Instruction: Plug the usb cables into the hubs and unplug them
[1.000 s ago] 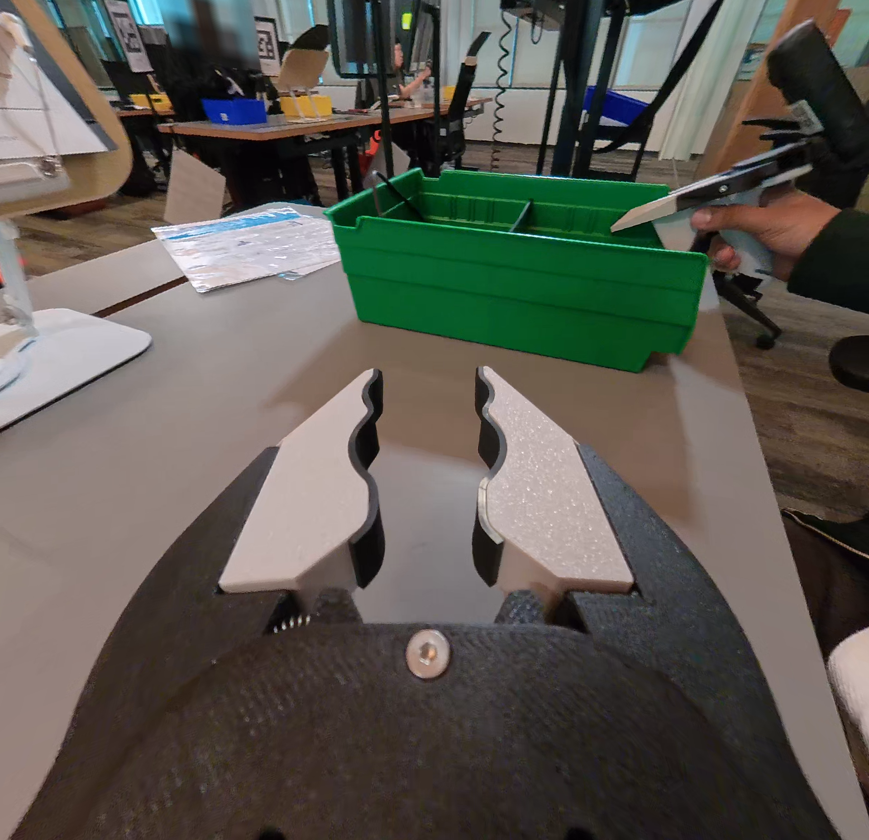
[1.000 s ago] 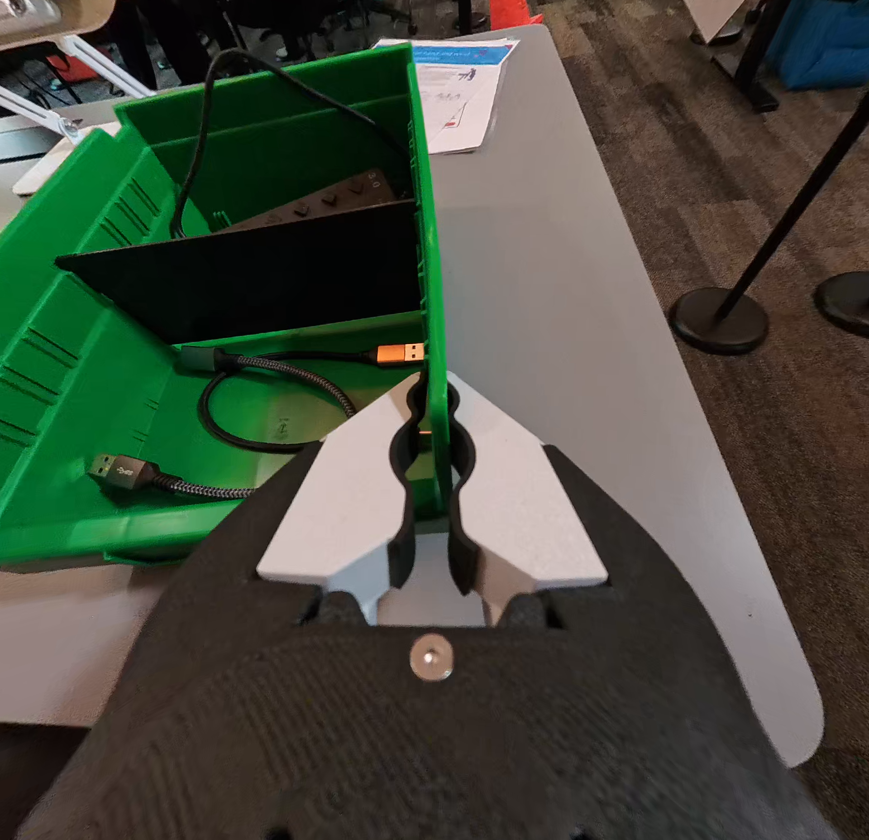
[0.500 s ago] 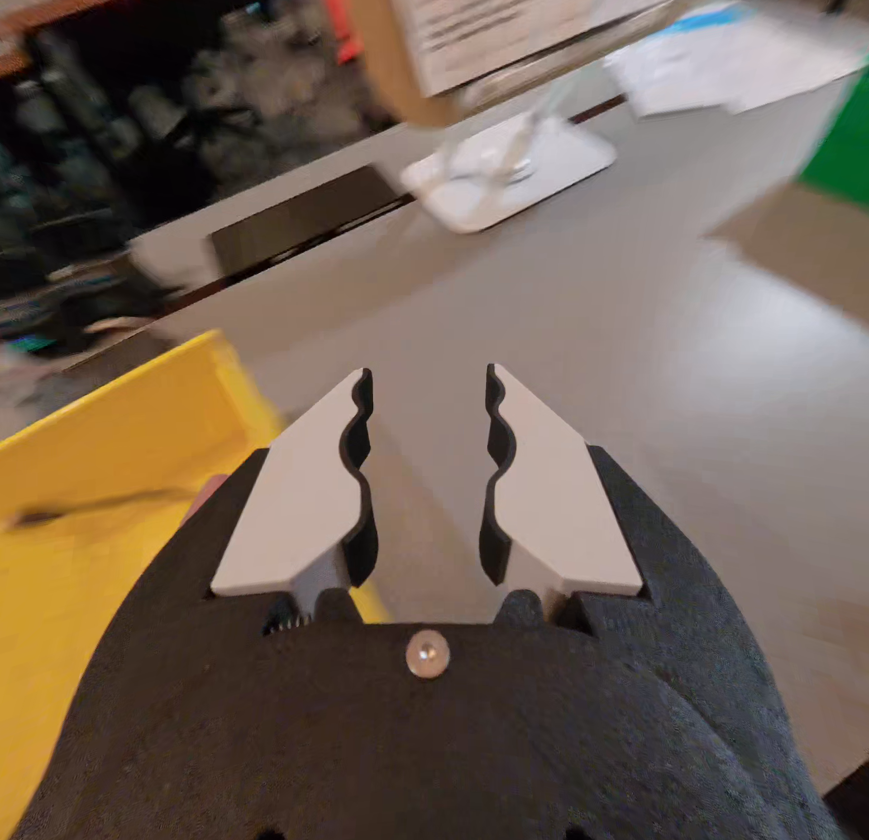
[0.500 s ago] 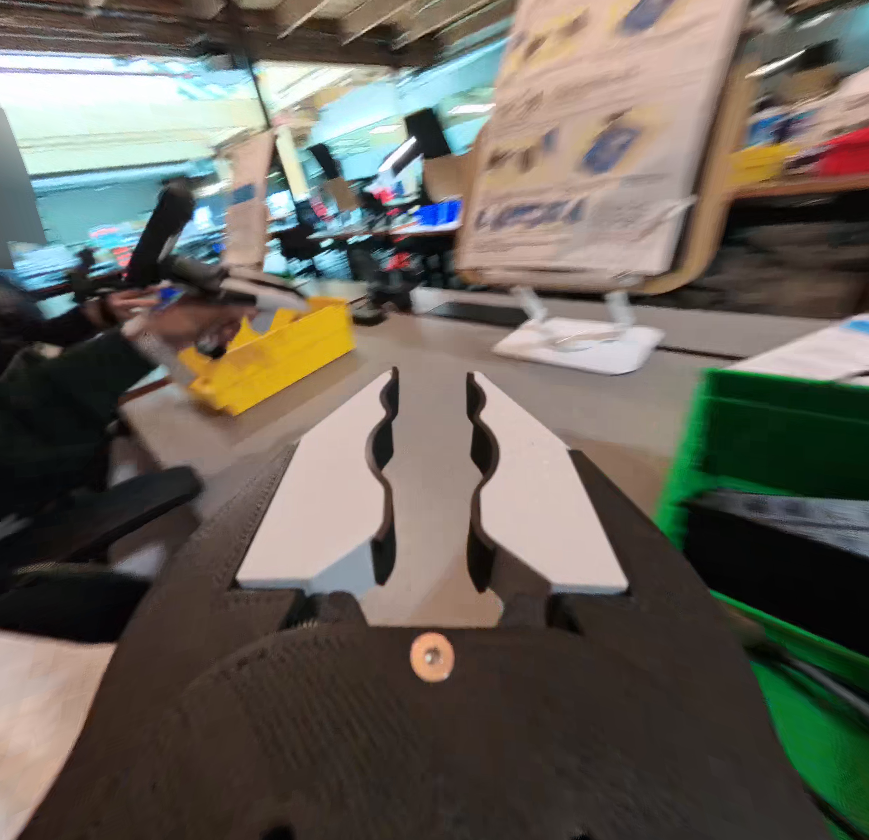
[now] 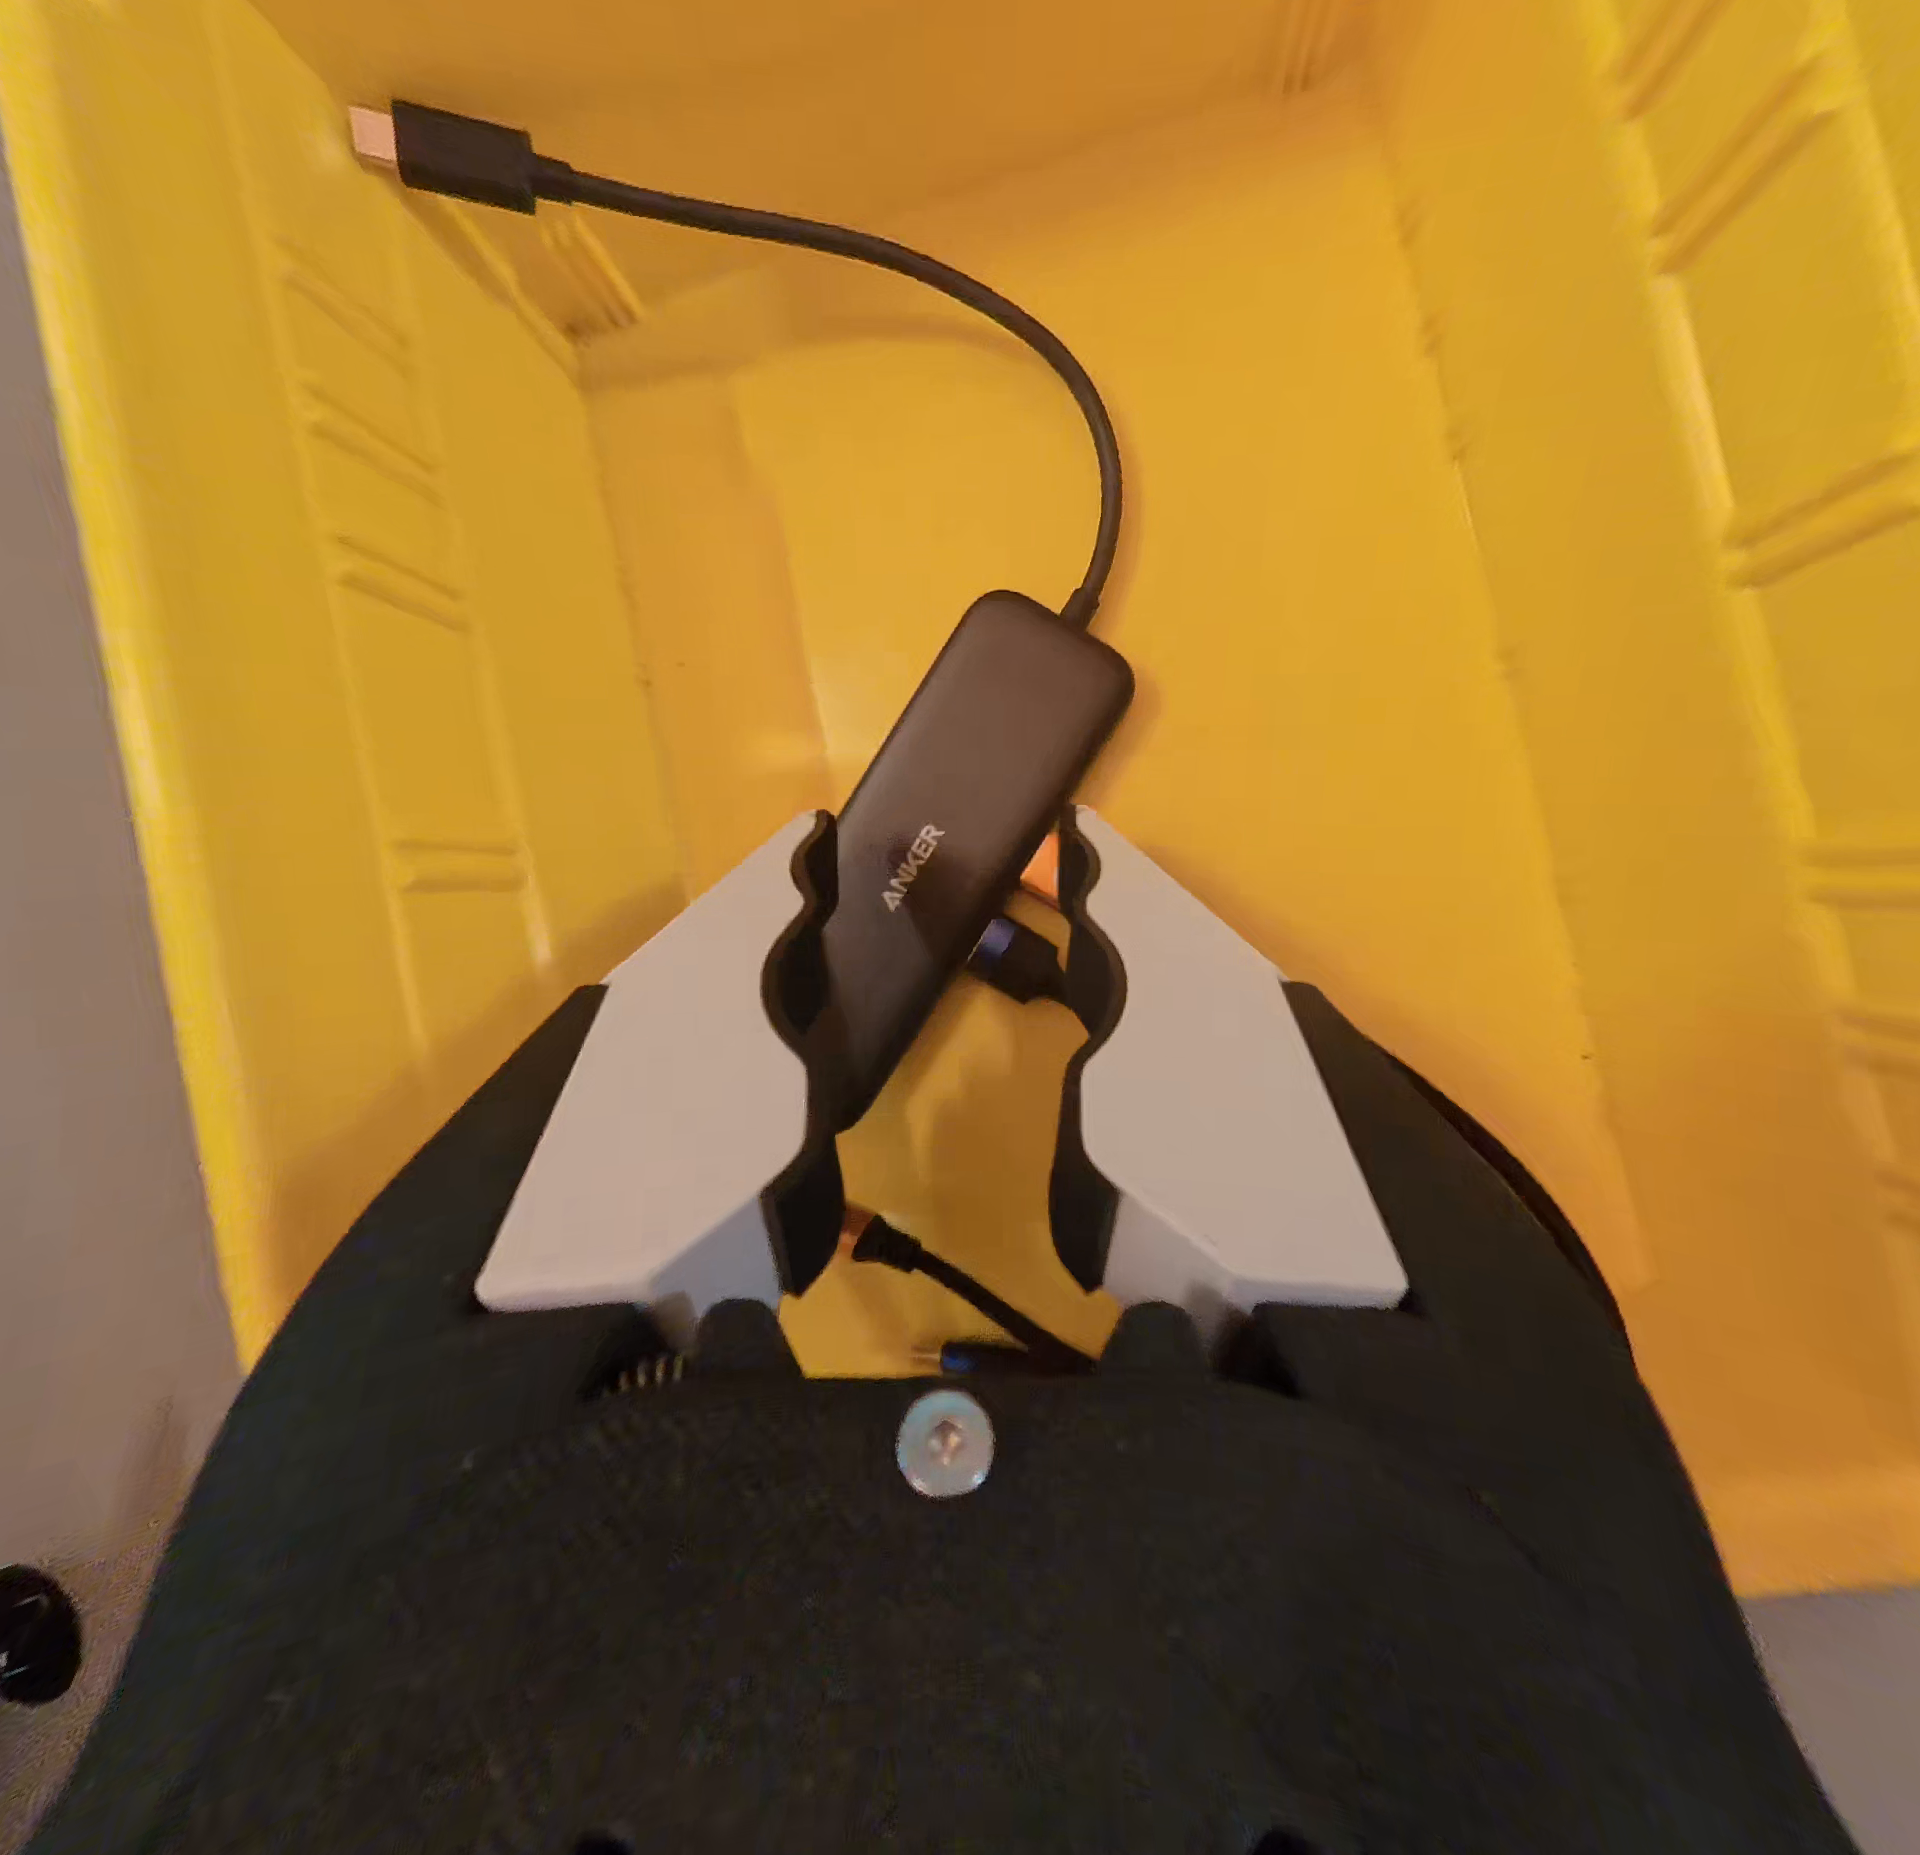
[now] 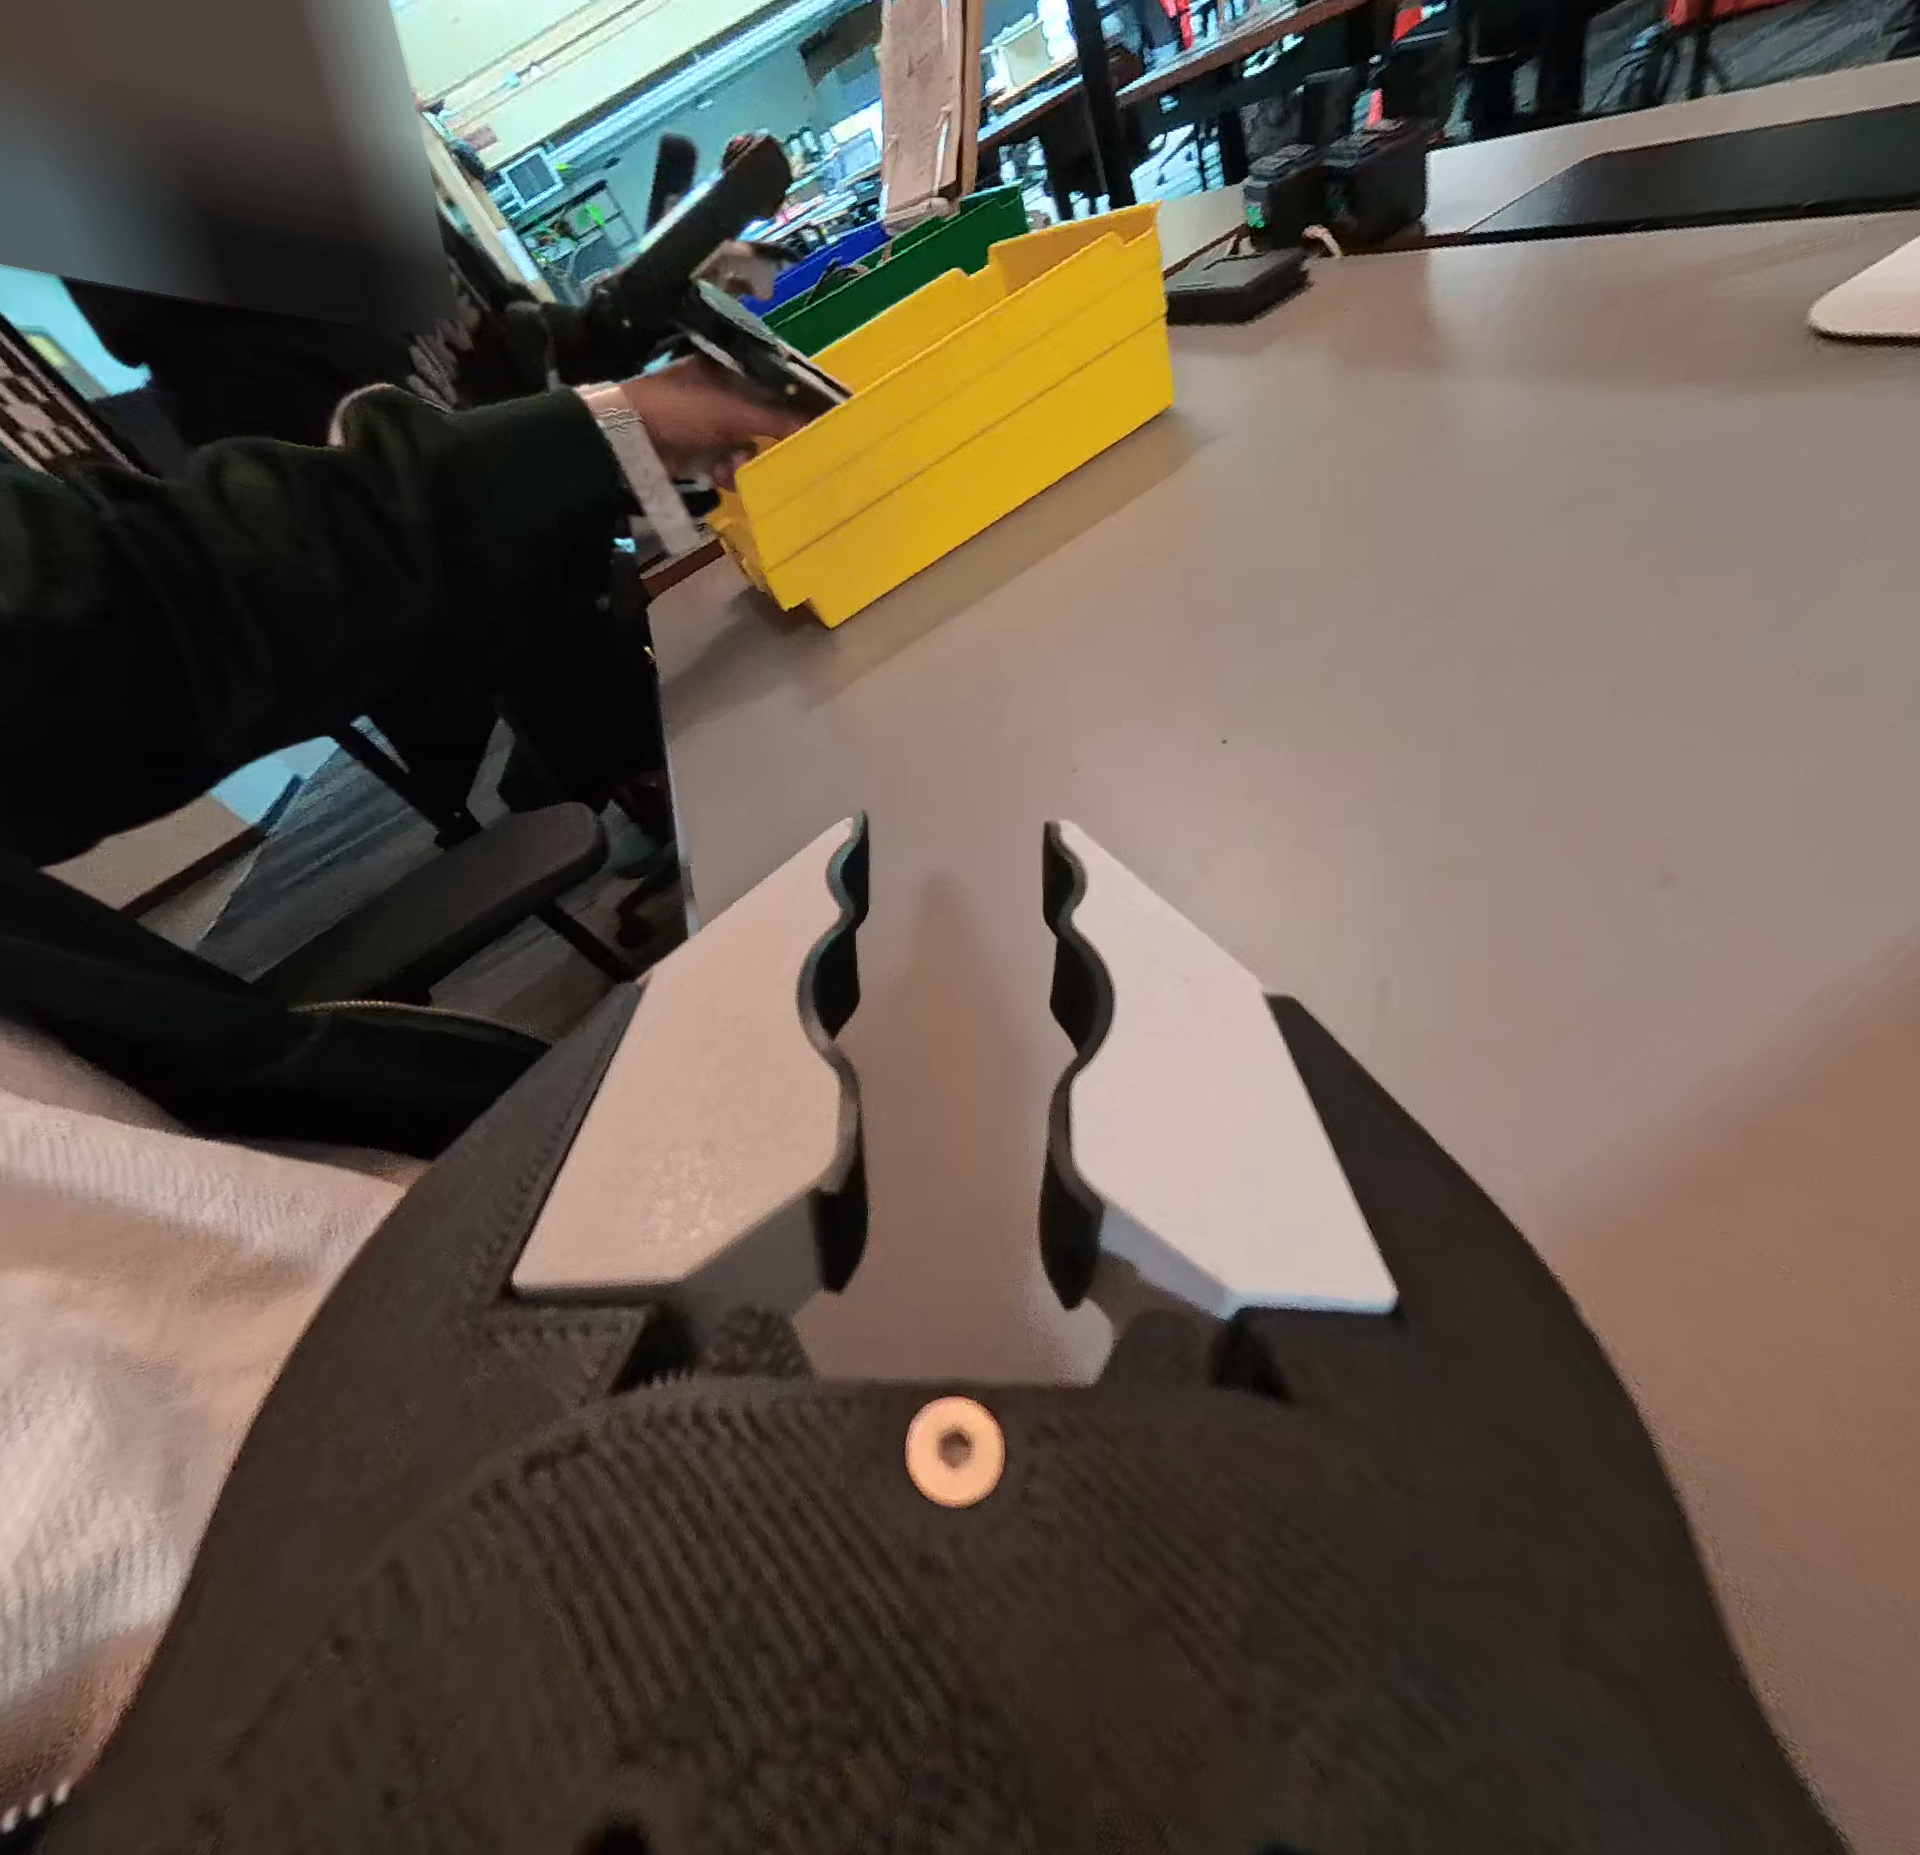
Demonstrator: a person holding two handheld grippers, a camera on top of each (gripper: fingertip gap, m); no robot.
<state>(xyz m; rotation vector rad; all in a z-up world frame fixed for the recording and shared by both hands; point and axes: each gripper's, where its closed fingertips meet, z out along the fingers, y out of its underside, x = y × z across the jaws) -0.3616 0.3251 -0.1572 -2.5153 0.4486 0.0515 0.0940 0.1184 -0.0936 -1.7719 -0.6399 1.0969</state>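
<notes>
In the left wrist view my left gripper [image 5: 945,839] is down inside a yellow bin [image 5: 1558,455]. Its jaws are closed around a dark grey hub [image 5: 966,839], which lies tilted between the fingertips. The hub's own black cable [image 5: 1039,340] curves up to a plug [image 5: 447,153] at the bin's far left wall. A dark cable plug [image 5: 1013,958] lies under the hub, and another black cable [image 5: 914,1255] lies between the finger bases. My right gripper [image 6: 956,829] is open and empty, low over the grey table [image 6: 1455,662]. The yellow bin [image 6: 966,423] shows far off there, with the left gripper [image 6: 748,351] reaching into it.
A person's dark sleeve [image 6: 312,558] and a chair [image 6: 468,891] are at the table's left edge. Green and blue bins [image 6: 914,247] stand behind the yellow one. A white stand base [image 6: 1870,299] is at the far right and a dark device [image 6: 1236,283] behind the bin.
My left gripper swung left from the open table into the yellow bin and closed around the hub. My right gripper let go of the green bin's wall, opened and turned left.
</notes>
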